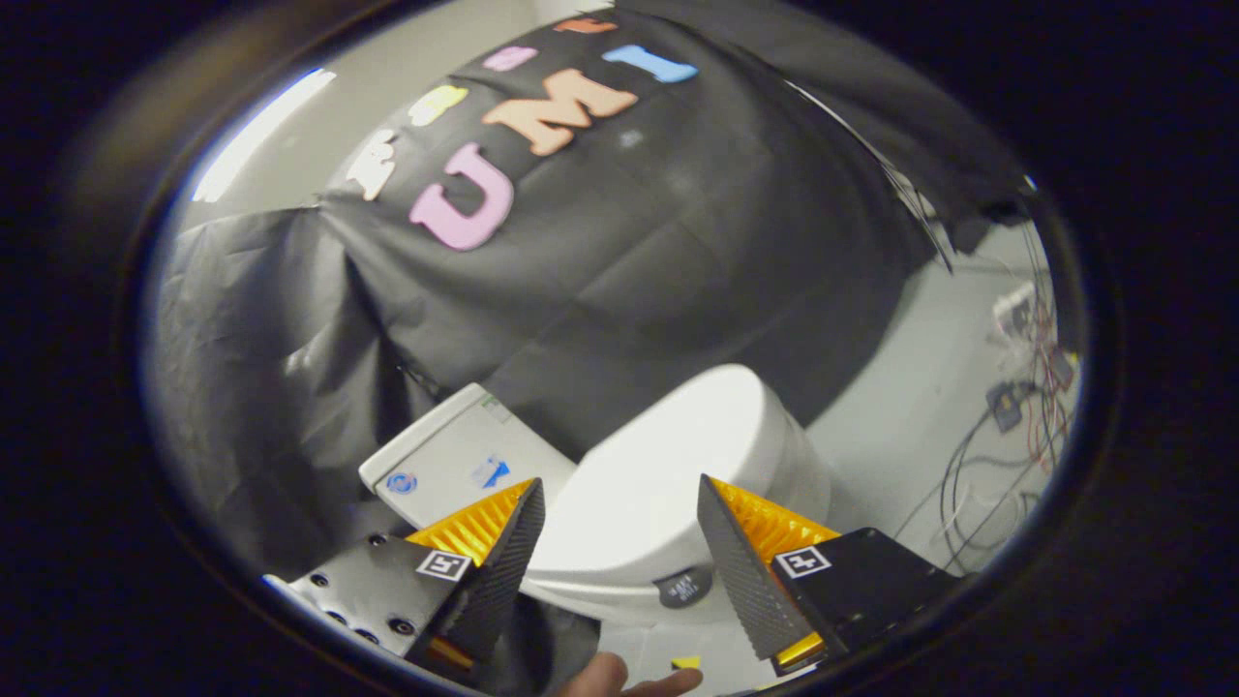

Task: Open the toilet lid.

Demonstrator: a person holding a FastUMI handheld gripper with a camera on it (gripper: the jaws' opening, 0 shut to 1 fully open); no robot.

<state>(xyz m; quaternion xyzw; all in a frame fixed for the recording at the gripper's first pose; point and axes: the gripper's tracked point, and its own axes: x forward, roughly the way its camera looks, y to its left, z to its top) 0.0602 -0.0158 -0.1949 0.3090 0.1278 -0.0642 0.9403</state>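
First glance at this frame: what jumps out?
The white toilet with its lid down, just ahead of the gripper, whose fingers stand open with the lid's front between them. Beside it sits the tank; a tangle of cables lies on the floor beyond.

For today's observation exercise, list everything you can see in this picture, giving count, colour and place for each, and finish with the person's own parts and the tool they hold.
toilet: one, white, standing before the black cloth wall, just ahead of the claw.
toilet lid: one, white, down, seen between and beyond the fingers.
pad: one, dark grey, on the toilet's front edge between the fingertips.
side panel: one, white with small blue marks, beside the toilet beyond one finger.
cloth wall: one, black, behind the toilet.
cables: several, dark and red, on the pale floor to the toilet's far side.
hand: one, below the fingers.
claw: one, open, fingers spread either side of the lid, touching nothing.
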